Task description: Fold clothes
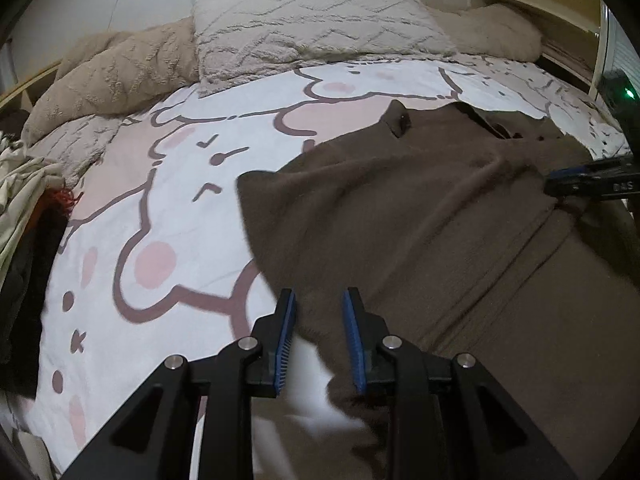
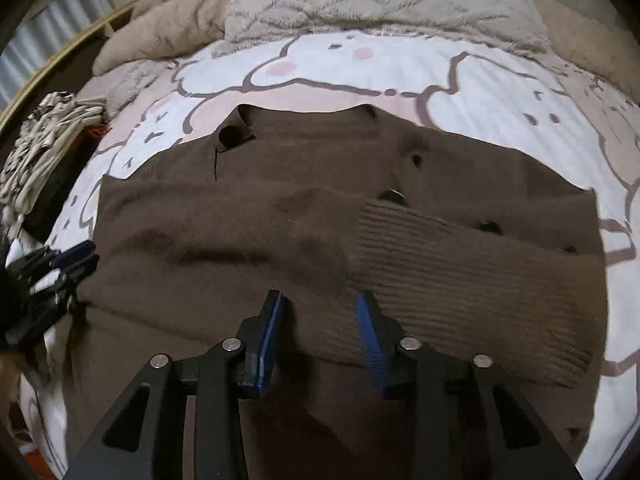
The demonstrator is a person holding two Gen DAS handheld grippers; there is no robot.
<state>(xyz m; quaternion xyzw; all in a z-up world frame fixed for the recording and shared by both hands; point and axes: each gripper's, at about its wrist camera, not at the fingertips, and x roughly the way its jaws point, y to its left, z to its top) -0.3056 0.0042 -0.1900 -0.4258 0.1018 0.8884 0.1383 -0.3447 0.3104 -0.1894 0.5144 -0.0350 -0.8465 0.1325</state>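
both grippers (image 1: pixel 319 300) (image 2: pixel 320 304) apart over brown cardigan (image 2: pixel 280 216), probably clear of edges.

A home bedroom; bed with cartoon duvet (image 1: pixel 192 208); fluffy pillow (image 1: pixel 320 20).

A plain dark brown cardigan (image 2: pixel 248 232) with black buttons (image 2: pixel 230 135) lies on a white bedsheet (image 1: pixel 192 208) printed with pink-cheeked cartoon outlines; cream zigzag-textured pillow (image 1: pixel 316 20).
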